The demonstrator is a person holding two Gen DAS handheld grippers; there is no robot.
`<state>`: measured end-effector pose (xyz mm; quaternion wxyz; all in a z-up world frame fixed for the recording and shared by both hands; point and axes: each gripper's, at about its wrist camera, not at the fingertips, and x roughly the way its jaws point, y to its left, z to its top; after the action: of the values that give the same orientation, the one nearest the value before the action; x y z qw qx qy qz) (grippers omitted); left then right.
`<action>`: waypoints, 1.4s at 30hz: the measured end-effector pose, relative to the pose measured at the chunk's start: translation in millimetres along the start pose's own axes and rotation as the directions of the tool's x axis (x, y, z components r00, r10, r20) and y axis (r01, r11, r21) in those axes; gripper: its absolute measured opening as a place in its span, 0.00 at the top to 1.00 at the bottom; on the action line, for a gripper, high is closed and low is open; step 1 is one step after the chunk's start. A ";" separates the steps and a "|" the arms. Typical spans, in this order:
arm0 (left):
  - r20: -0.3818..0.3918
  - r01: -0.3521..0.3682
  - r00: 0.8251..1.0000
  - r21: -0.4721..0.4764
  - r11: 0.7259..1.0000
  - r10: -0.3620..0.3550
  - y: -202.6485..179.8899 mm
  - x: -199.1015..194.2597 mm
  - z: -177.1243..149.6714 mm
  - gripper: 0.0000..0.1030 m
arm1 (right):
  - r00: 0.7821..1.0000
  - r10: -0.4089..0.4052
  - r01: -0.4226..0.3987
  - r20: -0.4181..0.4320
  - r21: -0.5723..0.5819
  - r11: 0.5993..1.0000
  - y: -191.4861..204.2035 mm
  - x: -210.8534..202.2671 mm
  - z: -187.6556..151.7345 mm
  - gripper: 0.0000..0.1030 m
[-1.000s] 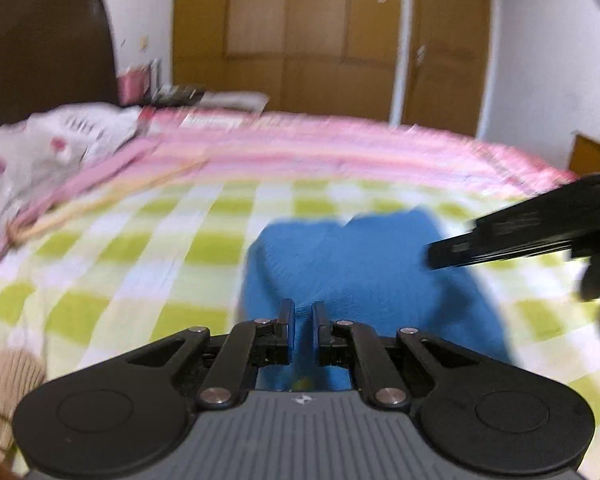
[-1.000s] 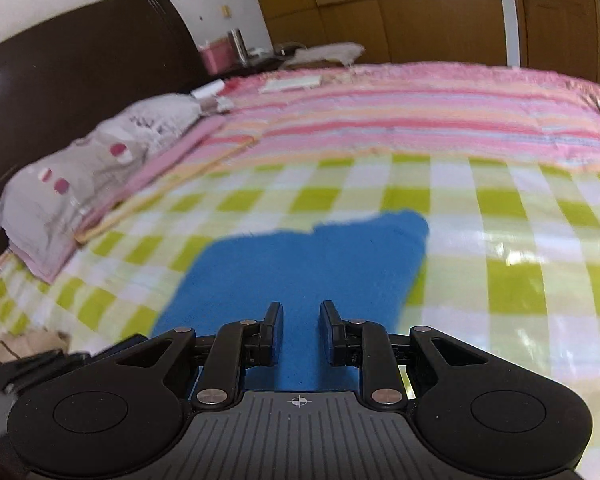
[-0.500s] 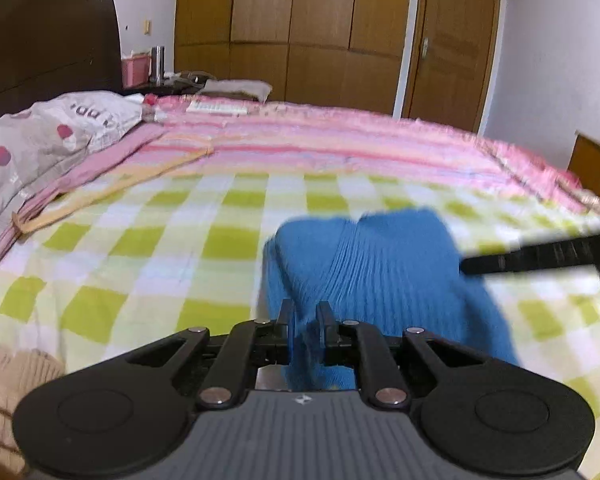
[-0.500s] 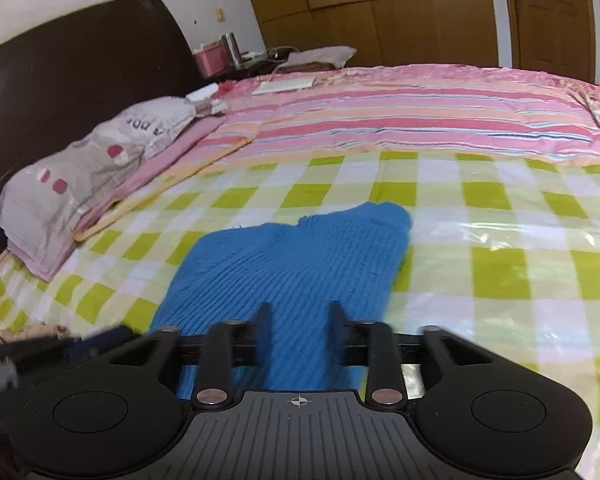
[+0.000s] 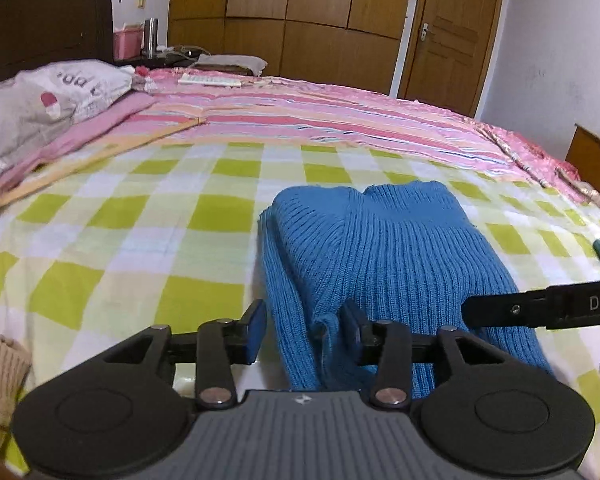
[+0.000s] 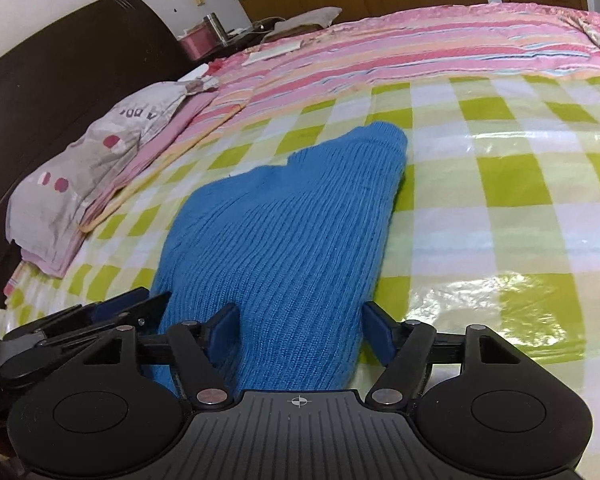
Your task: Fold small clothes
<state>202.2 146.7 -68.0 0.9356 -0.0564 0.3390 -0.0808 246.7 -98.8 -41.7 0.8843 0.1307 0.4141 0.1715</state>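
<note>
A blue ribbed knit garment [image 5: 384,256] lies folded on the green-checked sheet [image 5: 140,240]; it also shows in the right wrist view [image 6: 292,232]. My left gripper [image 5: 302,328] is open, its fingers astride the garment's near left edge. My right gripper [image 6: 302,332] is open, its fingers on either side of the garment's near end. The right gripper's finger [image 5: 540,312] enters the left wrist view from the right; the left gripper [image 6: 100,312] shows at the left of the right wrist view.
A beige knit item [image 5: 0,384] lies at the near left. A patterned pillow [image 6: 92,168] and dark headboard [image 6: 60,92] are to the left. Pink striped bedding [image 5: 320,120] covers the far bed. Wooden wardrobes [image 5: 300,20] stand behind.
Both grippers were shut a second ago and have opened wide, letting go of the blue garment. It now lies settled on the sheet, and both views have come closer to it.
</note>
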 end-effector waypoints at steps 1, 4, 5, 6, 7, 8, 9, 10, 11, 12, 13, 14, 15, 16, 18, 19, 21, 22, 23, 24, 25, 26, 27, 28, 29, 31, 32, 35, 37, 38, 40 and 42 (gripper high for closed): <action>-0.002 0.008 1.000 -0.015 1.000 -0.008 3.3 0.0 -0.3 0.52 | 1.000 0.007 -0.007 -0.004 0.010 1.000 -0.9 0.7 0.1 0.32; 0.000 0.048 0.999 -0.054 0.997 -0.048 9.5 -6.8 0.3 0.53 | 0.999 0.032 -0.032 -0.003 0.035 0.999 -5.6 -3.0 0.9 0.32; 0.007 0.056 0.998 -0.053 0.997 -0.055 9.4 -10.0 0.5 0.53 | 0.999 0.036 -0.036 -0.001 0.030 0.999 -6.0 -4.8 0.3 0.32; 0.012 0.057 0.998 -0.048 0.997 -0.057 8.8 -11.4 0.5 0.53 | 0.999 0.036 -0.036 -0.001 0.025 0.999 -5.5 -5.2 -0.2 0.32; 0.010 0.056 0.998 -0.046 0.997 -0.055 8.2 -10.5 0.5 0.53 | 0.999 0.034 -0.034 -0.002 0.021 0.999 -4.6 -4.5 -0.5 0.32; 0.000 0.054 0.999 -0.047 0.997 -0.054 8.3 -7.1 0.0 0.52 | 1.000 0.030 -0.030 -0.006 0.017 0.999 -3.6 -2.4 -0.9 0.32; -0.011 0.056 0.998 -0.053 0.997 -0.056 8.8 -3.9 -0.5 0.51 | 1.000 0.028 -0.028 -0.010 0.015 0.999 -2.6 -0.2 -0.9 0.31; -0.024 0.058 0.998 -0.061 0.996 -0.060 9.9 -0.2 -1.4 0.49 | 1.000 0.027 -0.027 -0.013 0.013 1.000 -1.5 1.2 -1.2 0.30; -0.027 0.060 0.998 -0.071 0.996 -0.062 11.8 1.7 -2.4 0.45 | 1.000 0.027 -0.027 -0.016 0.006 1.000 -0.4 2.4 -1.3 0.29; -0.027 0.062 0.998 -0.078 0.995 -0.064 13.7 2.2 -3.2 0.44 | 0.999 0.028 -0.028 -0.018 0.001 1.000 -0.3 3.4 -1.6 0.29; -0.031 0.068 0.997 -0.088 0.994 -0.071 16.5 2.8 -3.7 0.42 | 0.999 0.032 -0.032 -0.021 0.001 0.999 -1.2 4.0 -2.3 0.29; -0.036 0.080 0.996 -0.098 0.992 -0.084 18.6 3.1 -4.2 0.42 | 0.999 0.040 -0.040 -0.025 0.005 0.999 -2.6 4.2 -3.0 0.29; -0.042 0.097 0.994 -0.111 0.989 -0.102 21.3 3.5 -4.8 0.42 | 0.998 0.047 -0.047 -0.031 0.007 0.999 -4.1 3.8 -3.8 0.29; -0.044 0.106 0.993 -0.121 0.987 -0.112 23.0 3.8 -5.3 0.42 | 0.998 0.054 -0.054 -0.034 0.011 0.999 -5.5 2.7 -4.8 0.29; -0.041 0.126 0.990 -0.138 0.982 -0.133 26.8 4.1 -6.1 0.42 | 0.997 0.070 -0.069 -0.035 0.013 0.998 -8.1 0.4 -6.9 0.29; -0.042 0.135 0.989 -0.142 0.981 -0.142 27.4 5.4 -6.2 0.42 | 0.997 0.073 -0.073 -0.034 0.011 0.997 -8.3 0.6 -7.8 0.29; -0.052 0.153 0.985 -0.146 0.977 -0.162 26.6 10.2 -6.6 0.42 | 0.997 0.075 -0.074 -0.032 0.025 0.997 -8.0 5.3 -8.1 0.28; -0.057 0.160 0.984 -0.146 0.976 -0.170 25.6 11.5 -6.9 0.43 | 0.997 0.075 -0.073 -0.031 0.034 0.997 -6.9 6.9 -7.6 0.28; -0.060 0.169 0.982 -0.141 0.975 -0.179 24.1 11.7 -6.8 0.44 | 0.997 0.071 -0.070 -0.030 0.035 0.997 -5.6 7.7 -7.0 0.31; -0.065 0.177 0.980 -0.140 0.974 -0.188 23.4 11.5 -6.8 0.46 | 0.997 0.063 -0.062 -0.033 0.030 0.998 -3.9 7.9 -6.4 0.36; -0.071 0.191 0.977 -0.143 0.971 -0.202 23.0 11.0 -7.4 0.51 | 0.998 0.055 -0.055 -0.036 0.020 0.998 -2.8 7.4 -6.3 0.39; -0.078 0.204 0.973 -0.150 0.967 -0.218 22.2 10.3 -8.4 0.55 | 0.998 0.053 -0.052 -0.041 0.008 0.999 -1.7 4.9 -6.6 0.48; -0.081 0.210 0.971 -0.149 0.966 -0.223 20.4 8.8 -9.8 0.56 | 0.997 0.056 -0.056 -0.044 0.003 0.998 -1.3 1.9 -7.1 0.55; -0.084 0.210 0.971 -0.141 0.967 -0.223 17.9 7.1 -11.1 0.58 | 0.997 0.060 -0.060 -0.047 0.000 0.998 -1.8 -0.6 -7.9 0.58; -0.088 0.212 0.970 -0.136 0.968 -0.224 14.7 4.9 -12.8 0.60 | 0.997 0.062 -0.062 -0.051 0.001 0.998 -2.3 -4.7 -9.5 0.61; -0.096 0.223 0.967 -0.132 0.966 -0.237 8.1 -1.5 -16.0 0.62 | 0.997 0.056 -0.056 -0.054 -0.001 0.998 -2.9 -12.0 -12.9 0.63; -0.101 0.229 0.965 -0.123 0.966 -0.241 3.4 -6.1 -17.9 0.62 | 0.997 0.051 -0.051 -0.055 -0.006 0.999 -3.2 -17.9 -16.1 0.64; -0.125 0.256 0.956 -0.094 0.962 -0.266 -12.1 -22.0 -27.5 0.63 | 0.998 0.028 -0.030 -0.064 -0.032 0.999 -4.6 -37.7 -26.9 0.65; -0.147 0.277 0.947 -0.083 0.957 -0.287 -22.4 -31.6 -35.6 0.63 | 0.997 0.012 -0.015 -0.070 -0.040 0.999 -6.3 -52.3 -35.2 0.65; -0.161 0.292 0.941 -0.070 0.954 -0.299 -30.2 -39.1 -41.7 0.63 | 0.997 0.008 -0.010 -0.073 -0.033 0.999 -9.0 -62.5 -40.6 0.65; -0.186 0.316 0.929 -0.053 0.947 -0.320 -42.8 -51.1 -50.3 0.63 | 0.997 -0.003 0.002 -0.077 -0.024 1.000 -13.9 -81.0 -51.9 0.65; -0.215 0.339 0.916 -0.039 0.940 -0.339 -56.4 -62.2 -58.9 0.63 | 0.996 -0.028 0.026 -0.080 -0.028 0.999 -17.7 -98.1 -64.7 0.65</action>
<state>110.8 100.1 -65.1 0.8644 -0.1054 0.4250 -0.2470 141.2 -149.4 -21.2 0.8708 0.1063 0.4488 0.1702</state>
